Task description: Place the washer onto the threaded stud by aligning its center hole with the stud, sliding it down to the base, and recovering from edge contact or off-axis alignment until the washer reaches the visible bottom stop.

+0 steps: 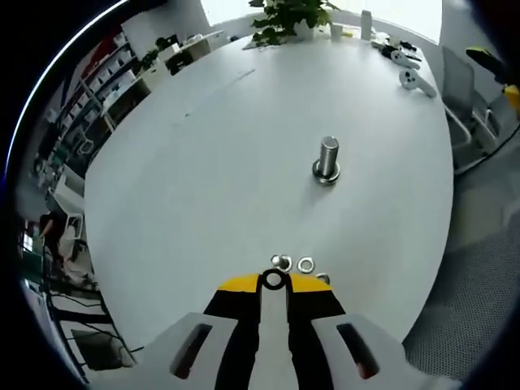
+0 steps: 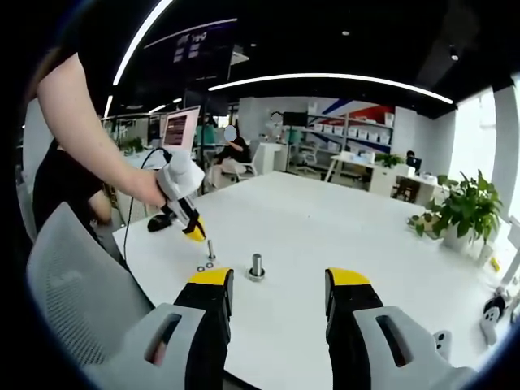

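Washer (image 1: 273, 280) sits pinched between the closed yellow tips of the left gripper (image 1: 273, 282), held on edge so its hole faces the camera, on the near side of the threaded stud (image 1: 327, 158) and well apart from it. That stud stands upright on a wide white table (image 1: 203, 179). Three more small metal pieces lie on the table just beyond the gripper tips: a nut-like one (image 1: 281, 262), a flat ring (image 1: 305, 265) and a third (image 1: 323, 279) half hidden by the jaw.

From the right gripper view, the stud (image 2: 257, 266) stands between the right gripper (image 2: 279, 284), whose jaws are spread wide with nothing between them, and the left gripper (image 2: 197, 233), held in a person's hand (image 2: 150, 191). This view takes in the office: shelves, desks, ceiling light strips, a potted plant (image 2: 465, 210) and a grey chair (image 2: 77, 305). Beyond the stud, the left gripper view shows a plant (image 1: 284, 18) and white handled tools (image 1: 410, 69) at the far end of the table.
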